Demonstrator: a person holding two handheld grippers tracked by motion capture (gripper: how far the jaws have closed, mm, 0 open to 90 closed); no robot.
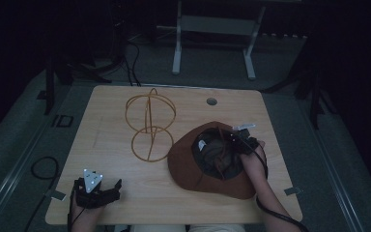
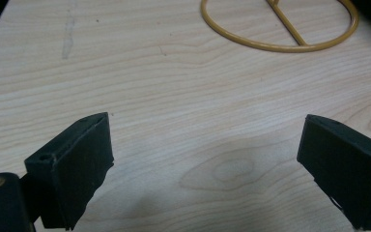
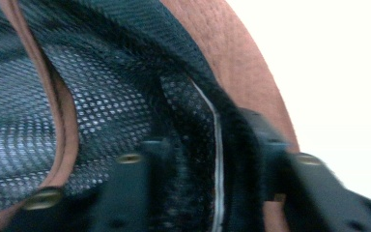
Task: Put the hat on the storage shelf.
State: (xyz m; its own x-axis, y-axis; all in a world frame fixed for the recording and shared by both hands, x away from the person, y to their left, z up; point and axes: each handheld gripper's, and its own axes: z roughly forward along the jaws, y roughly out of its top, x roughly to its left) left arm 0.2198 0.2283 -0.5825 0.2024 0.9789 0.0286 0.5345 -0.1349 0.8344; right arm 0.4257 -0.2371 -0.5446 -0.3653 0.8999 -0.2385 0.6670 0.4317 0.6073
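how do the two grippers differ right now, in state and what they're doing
The left gripper has its jaws spread wide with nothing between them; the right gripper is shut on the inner band of the brown hat. The left gripper sits near the front left corner of the wooden table, apart from everything; the right gripper reaches into the upturned hat at the right. Both are black, two-jawed and hand-held.

High view looks forward and down from above the near edge, taking in the whole counter (image 1: 125, 193). Left gripper view skims low over the wood toward the wire stand's ring (image 2: 280, 46), which the high view has at eleven o'clock. Right gripper view sits pressed against the hat's (image 3: 251, 72) mesh lining, blurred.
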